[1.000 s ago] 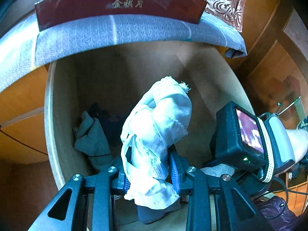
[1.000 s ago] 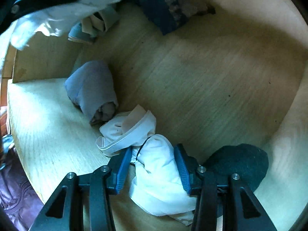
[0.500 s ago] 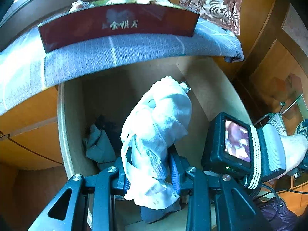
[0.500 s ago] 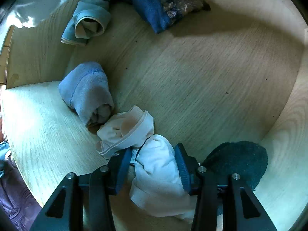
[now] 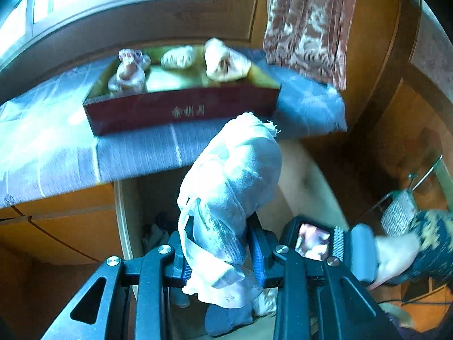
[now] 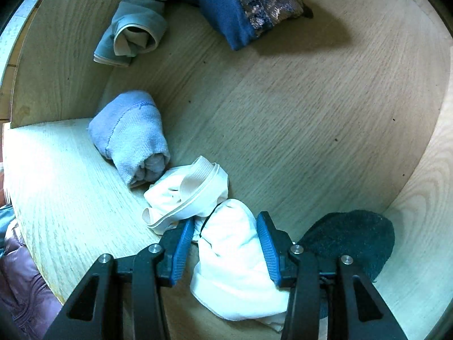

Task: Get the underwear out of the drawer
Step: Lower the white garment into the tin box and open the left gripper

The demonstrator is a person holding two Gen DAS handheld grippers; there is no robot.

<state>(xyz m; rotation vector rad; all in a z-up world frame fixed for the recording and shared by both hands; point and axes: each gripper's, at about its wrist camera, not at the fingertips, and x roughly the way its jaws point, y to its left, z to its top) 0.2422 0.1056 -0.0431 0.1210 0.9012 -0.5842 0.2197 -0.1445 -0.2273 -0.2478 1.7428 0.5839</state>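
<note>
Drawer [image 6: 297, 119]: open, pale wood floor and curved-looking walls (fisheye bends them); several small garments lie scattered on its floor.

Cabinet top: seen from the left wrist view, a blue-grey cloth [image 5: 136, 153] covers it, and a dark red box [image 5: 181, 110] stands on the cloth holding three pale bundles, blurred.

Left gripper [image 5: 219, 250]: its blue pads are clamped on a bunched white underwear piece [image 5: 232, 187], which stands up above the jaws with a tail hanging below. It is held above the drawer, level with the cabinet edge.

Right gripper [image 6: 226, 250]: points steeply down into the drawer, jaws part-way apart around a white folded garment [image 6: 235, 257] resting on the floor. Whether both pads truly press the cloth cannot be told; the left pad seems just clear.

Neighbours of that garment: a cream piece with ribbed waistband [image 6: 187, 195] touches it; a dark teal fuzzy item [image 6: 351, 238] lies just beside the right finger.

Remaining items: a lilac roll [image 6: 130, 138], a grey-green roll [image 6: 133, 28], a navy lace-trimmed piece [image 6: 240, 8], all farther back.

Doing it well (a judgement): carry the left bundle clear to the red box, minding the hanging tail at the cloth edge. For the right, squeeze firmly on the white garment only, then lift straight up so the cream piece does not drag along.
</note>
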